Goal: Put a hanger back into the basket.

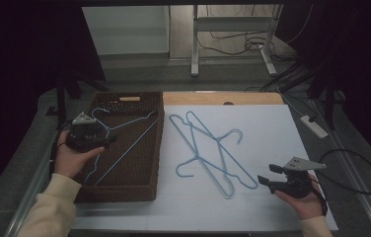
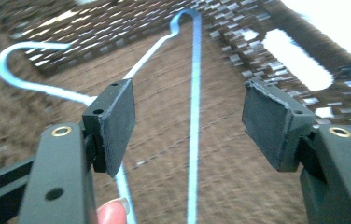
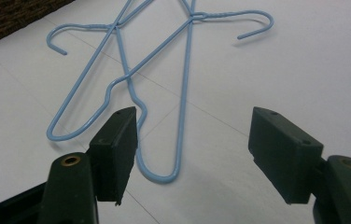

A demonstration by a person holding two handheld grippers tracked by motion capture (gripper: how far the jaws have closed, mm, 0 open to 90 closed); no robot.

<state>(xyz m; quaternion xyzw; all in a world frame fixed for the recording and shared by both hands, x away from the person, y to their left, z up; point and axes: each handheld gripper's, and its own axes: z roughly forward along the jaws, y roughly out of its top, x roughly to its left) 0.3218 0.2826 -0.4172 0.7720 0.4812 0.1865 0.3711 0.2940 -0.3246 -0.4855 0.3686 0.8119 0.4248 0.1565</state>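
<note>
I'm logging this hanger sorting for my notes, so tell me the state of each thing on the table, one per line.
Hanger in the basket: lying flat in the basket, released, not gripped.
Two hangers on the table: lying crossed over each other on the white surface, untouched.
Basket: upright, open-topped, holding one hanger.
Left gripper: fingers open above the basket, holding nothing.
Right gripper: fingers open, empty, pointed at the crossed hangers.

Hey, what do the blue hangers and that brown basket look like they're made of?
Hangers: thin wire, probably metal with a glossy light-blue coating; the neck is twisted. Basket: dark brown woven strips, perhaps wicker or a plastic imitation; the weave pattern shows on its walls.
</note>
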